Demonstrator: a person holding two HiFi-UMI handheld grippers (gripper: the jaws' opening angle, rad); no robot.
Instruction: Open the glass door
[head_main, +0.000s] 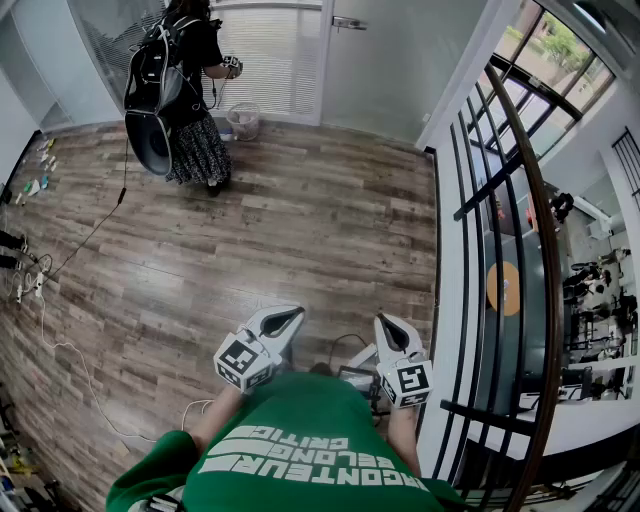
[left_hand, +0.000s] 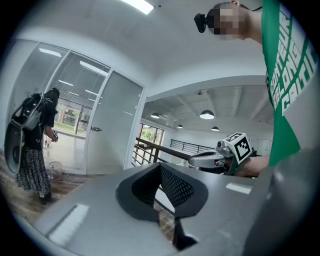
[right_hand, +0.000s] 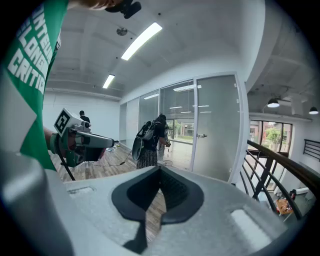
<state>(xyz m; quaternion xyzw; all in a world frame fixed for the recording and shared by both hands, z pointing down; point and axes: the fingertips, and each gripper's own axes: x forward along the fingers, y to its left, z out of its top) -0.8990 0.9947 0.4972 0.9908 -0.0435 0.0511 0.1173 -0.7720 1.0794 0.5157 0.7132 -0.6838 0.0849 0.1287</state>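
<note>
Glass door (head_main: 380, 70) is closed, its handle (head_main: 349, 22) untouched. Left gripper (head_main: 289, 319) and right gripper (head_main: 389, 329) are both clenched and empty, well apart from the door. Approach and pull are not yet done.

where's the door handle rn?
Head view, top centre: the handle sits on the glass door across the wood floor, right of the person with a backpack.

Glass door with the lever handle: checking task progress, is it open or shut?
Shut: the glass door sits flush in its frame, no gap beside its lever handle.
</note>
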